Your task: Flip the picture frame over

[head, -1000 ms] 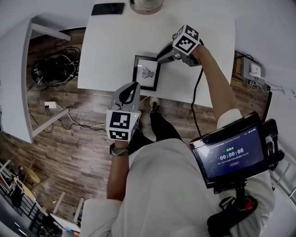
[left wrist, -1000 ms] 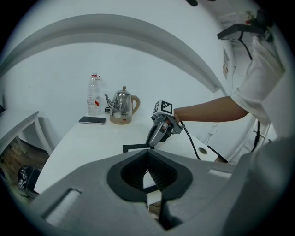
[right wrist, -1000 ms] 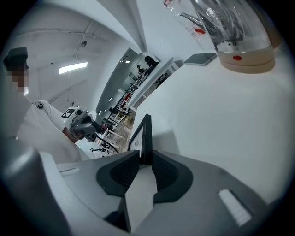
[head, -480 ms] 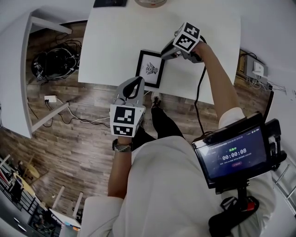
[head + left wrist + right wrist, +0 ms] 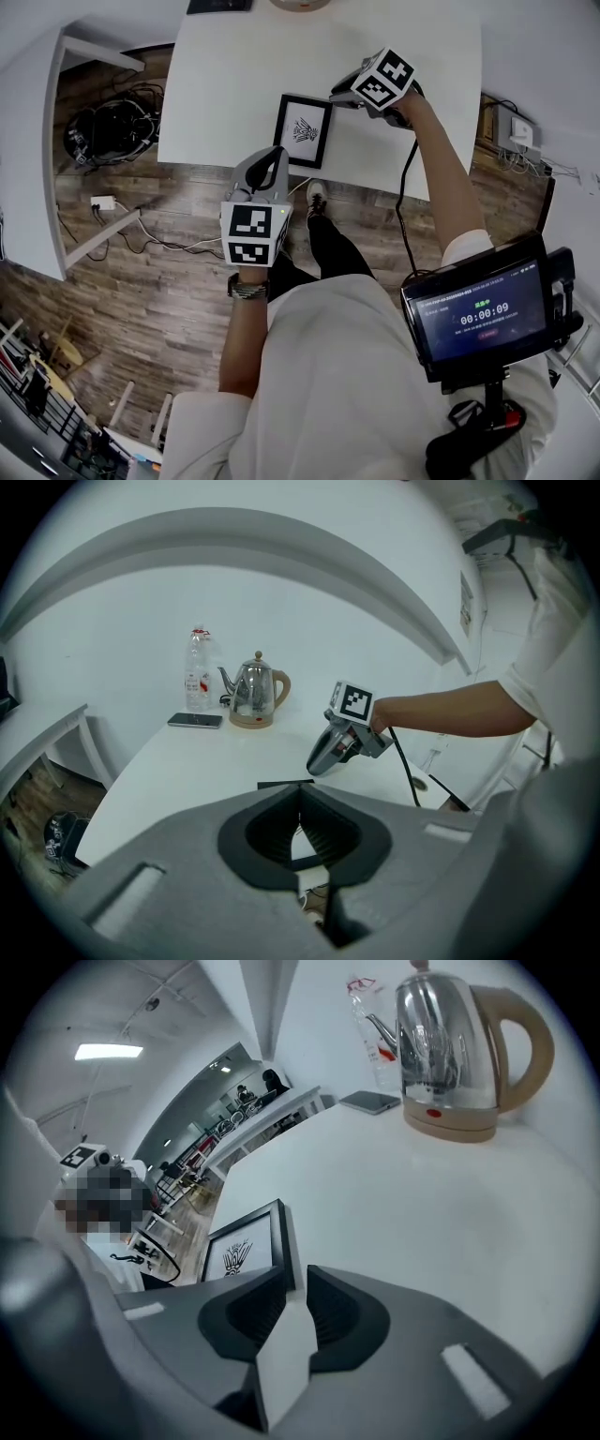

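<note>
Carefully: my right gripper [image 5: 295, 1283], jaws narrow and closing, meets the right edge of the picture frame [image 5: 239, 1255], seemingly unpinched; seat deeper before lifting.

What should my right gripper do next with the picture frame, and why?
The picture frame lies face up on the table. The right gripper has its closing jaws astride the frame's right edge, with a gap showing. So it should probably finish closing, then tip that edge up.
</note>
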Tool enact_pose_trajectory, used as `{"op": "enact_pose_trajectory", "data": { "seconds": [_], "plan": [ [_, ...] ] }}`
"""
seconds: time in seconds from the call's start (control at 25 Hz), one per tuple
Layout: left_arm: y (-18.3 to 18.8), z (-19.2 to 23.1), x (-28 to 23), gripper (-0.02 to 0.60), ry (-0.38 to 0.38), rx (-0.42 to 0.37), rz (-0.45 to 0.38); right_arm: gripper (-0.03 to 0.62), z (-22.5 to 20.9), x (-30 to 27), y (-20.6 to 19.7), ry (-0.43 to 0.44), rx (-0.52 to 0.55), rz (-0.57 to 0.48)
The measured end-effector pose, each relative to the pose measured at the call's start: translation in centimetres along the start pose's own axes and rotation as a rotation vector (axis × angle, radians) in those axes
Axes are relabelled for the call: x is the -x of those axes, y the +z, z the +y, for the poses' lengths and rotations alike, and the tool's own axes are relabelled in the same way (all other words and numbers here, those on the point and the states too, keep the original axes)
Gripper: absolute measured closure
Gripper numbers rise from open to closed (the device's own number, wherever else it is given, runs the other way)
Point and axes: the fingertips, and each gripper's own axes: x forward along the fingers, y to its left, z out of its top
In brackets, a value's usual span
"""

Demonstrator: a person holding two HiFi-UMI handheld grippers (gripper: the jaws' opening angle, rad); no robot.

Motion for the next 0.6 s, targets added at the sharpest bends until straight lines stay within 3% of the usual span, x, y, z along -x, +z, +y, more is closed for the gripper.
{"op": "enact_pose_trajectory", "data": {
  "seconds": [0.12,0.2,0.4,0.6],
  "plan": [
    [0.3,0.3,0.1,0.577,0.001,-0.004,-0.011,0.542,-0.6,1.1,-0.3,-0.113,0.001,-0.023],
    [0.6,0.4,0.6,0.577,0.000,-0.015,-0.024,0.591,-0.4,2.1,-0.5,-0.196,-0.024,-0.039],
    [0.2,0.0,3.9,0.577,-0.004,-0.048,-0.061,0.591,3.3,4.3,-1.3,-0.378,-0.031,-0.087],
    [1.9,1.1,3.2,0.577,-0.011,-0.083,-0.072,0.591,4.7,5.5,0.3,-0.518,0.018,-0.138]
  ]
}}
